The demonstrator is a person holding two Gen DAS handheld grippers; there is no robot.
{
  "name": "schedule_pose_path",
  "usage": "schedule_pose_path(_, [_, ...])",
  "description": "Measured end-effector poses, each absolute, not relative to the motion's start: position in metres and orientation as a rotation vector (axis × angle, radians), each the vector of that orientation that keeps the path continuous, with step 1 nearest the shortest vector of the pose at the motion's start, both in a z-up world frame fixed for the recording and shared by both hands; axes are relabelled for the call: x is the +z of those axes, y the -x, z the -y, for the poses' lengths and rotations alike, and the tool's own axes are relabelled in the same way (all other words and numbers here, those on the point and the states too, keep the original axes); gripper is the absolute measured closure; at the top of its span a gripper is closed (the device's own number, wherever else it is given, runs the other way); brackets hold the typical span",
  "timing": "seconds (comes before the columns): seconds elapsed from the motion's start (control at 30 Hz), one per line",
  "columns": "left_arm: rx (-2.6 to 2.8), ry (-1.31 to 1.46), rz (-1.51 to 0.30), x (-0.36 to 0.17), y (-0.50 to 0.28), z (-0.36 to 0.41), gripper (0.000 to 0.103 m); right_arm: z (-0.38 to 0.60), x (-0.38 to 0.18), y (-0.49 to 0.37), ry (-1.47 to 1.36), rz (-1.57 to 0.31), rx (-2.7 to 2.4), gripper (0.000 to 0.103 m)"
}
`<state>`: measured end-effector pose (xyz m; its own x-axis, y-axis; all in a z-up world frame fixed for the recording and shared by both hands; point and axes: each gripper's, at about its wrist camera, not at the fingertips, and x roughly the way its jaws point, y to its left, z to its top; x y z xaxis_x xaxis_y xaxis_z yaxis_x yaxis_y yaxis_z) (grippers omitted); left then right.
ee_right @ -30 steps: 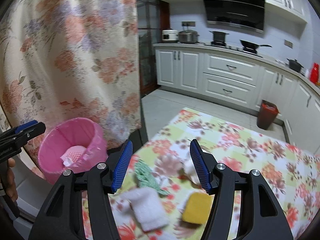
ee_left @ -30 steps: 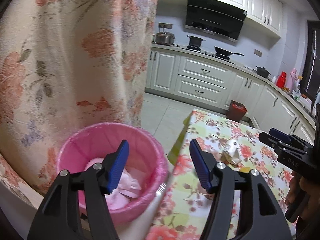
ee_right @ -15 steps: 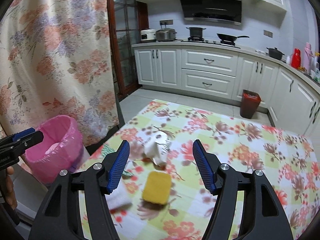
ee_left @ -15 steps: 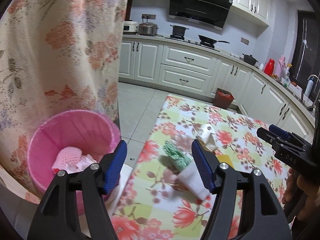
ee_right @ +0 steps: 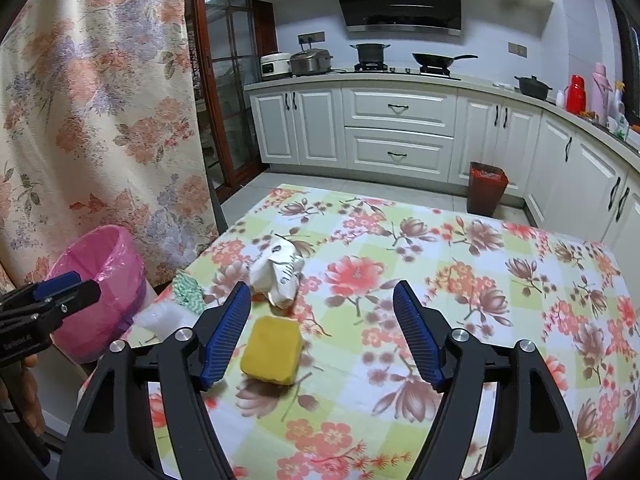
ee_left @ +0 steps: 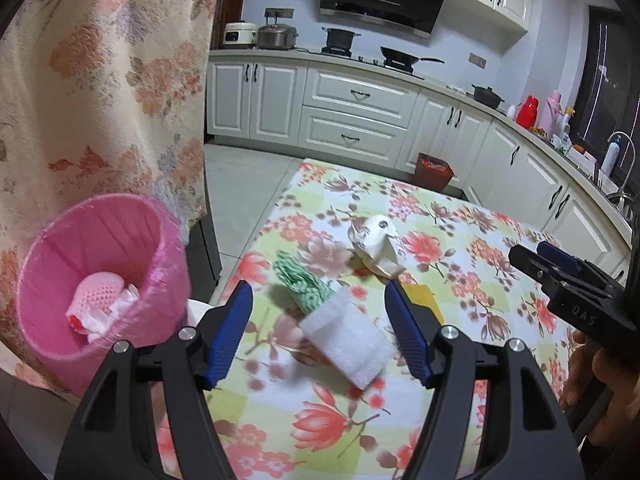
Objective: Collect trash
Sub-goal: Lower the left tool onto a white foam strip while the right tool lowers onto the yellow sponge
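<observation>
A pink-lined bin (ee_left: 96,280) with crumpled trash inside stands off the table's left edge; it also shows in the right wrist view (ee_right: 100,288). On the floral tablecloth lie a white foam piece (ee_left: 348,344), a green-white cloth (ee_left: 304,280), a crumpled white wrapper (ee_left: 376,244) and a yellow sponge (ee_right: 272,350). My left gripper (ee_left: 320,332) is open and empty, hovering over the foam piece. My right gripper (ee_right: 322,332) is open and empty, above the table just right of the sponge.
A floral curtain (ee_left: 100,80) hangs behind the bin. Kitchen cabinets (ee_right: 396,132) with pots run along the far wall. A red bin (ee_right: 486,188) stands on the floor beyond the table. The table's left edge (ee_right: 216,240) is near the trash.
My left gripper swung right from above the pink bin to over the foam piece and cloth. My right gripper drew back and rightwards, so the sponge sits by its left finger.
</observation>
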<state>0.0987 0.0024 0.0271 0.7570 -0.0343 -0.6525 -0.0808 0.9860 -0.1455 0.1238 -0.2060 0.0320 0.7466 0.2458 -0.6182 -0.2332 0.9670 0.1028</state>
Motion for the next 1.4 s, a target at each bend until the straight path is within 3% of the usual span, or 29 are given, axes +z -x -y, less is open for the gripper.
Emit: schedule_pose_path(1.4, [0.083, 0.252, -0.965, -0.07, -0.156, 0.027, 0.031, 0.229, -0.009, -0.138, -0.039, -0.762, 0.257, 0.03])
